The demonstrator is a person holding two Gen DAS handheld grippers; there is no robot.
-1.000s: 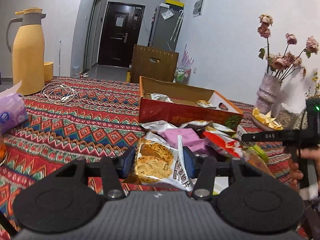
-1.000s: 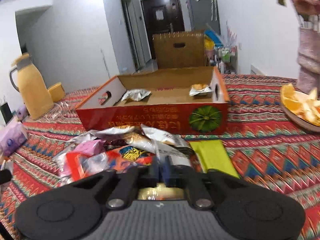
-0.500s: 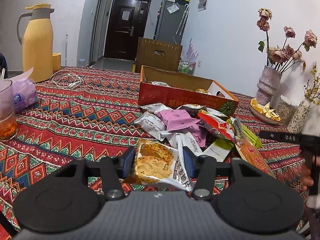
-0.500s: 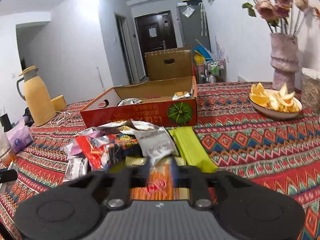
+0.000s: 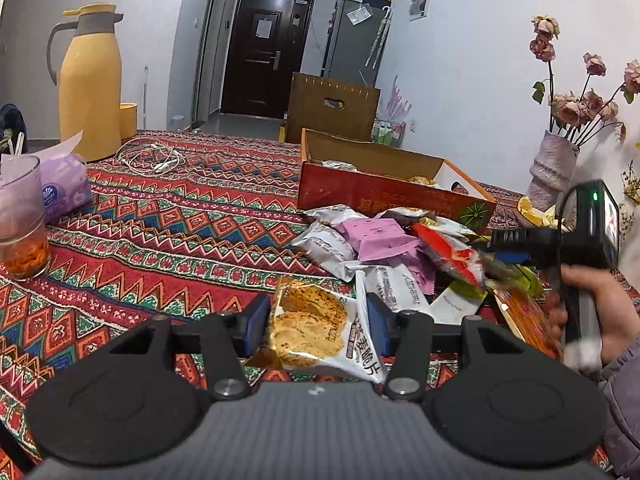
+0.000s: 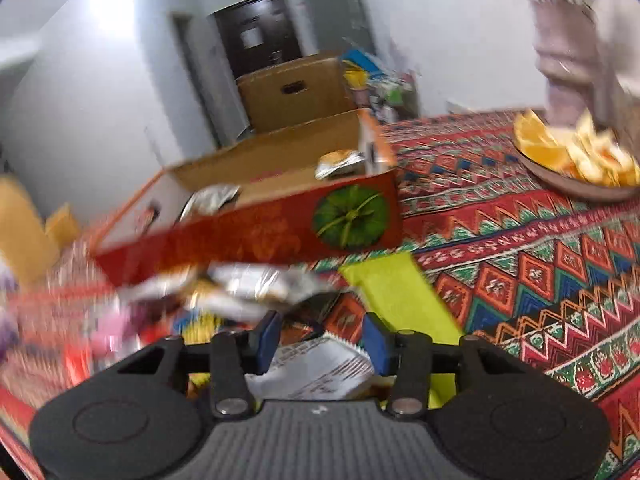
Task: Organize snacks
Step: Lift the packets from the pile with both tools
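My left gripper [image 5: 318,318] is shut on a cracker packet [image 5: 316,328] with a gold and white wrapper, held just above the patterned cloth. A heap of snack packets [image 5: 380,236] lies in front of the red cardboard box [image 5: 384,200], which holds a few packets. In the blurred right wrist view my right gripper [image 6: 320,340] hangs low over the heap, its jaws apart and closing. A white printed packet [image 6: 316,364] lies between them; I see no pad pressing on it. A green packet [image 6: 396,292] lies to its right. A hand holds the right gripper [image 5: 504,252] in the left wrist view.
A yellow thermos jug [image 5: 90,84], a tissue pack [image 5: 66,188], a glass [image 5: 22,220] and a white cable [image 5: 152,156] sit at the left. A vase of flowers [image 5: 552,168] and a plate of orange slices [image 6: 576,160] stand at the right. A brown carton [image 5: 332,104] stands beyond the table.
The left gripper drew back from the box, still holding the cracker packet. The right gripper went from shut to jaws apart, dropped back onto the heap and rolled, so its view tilts.
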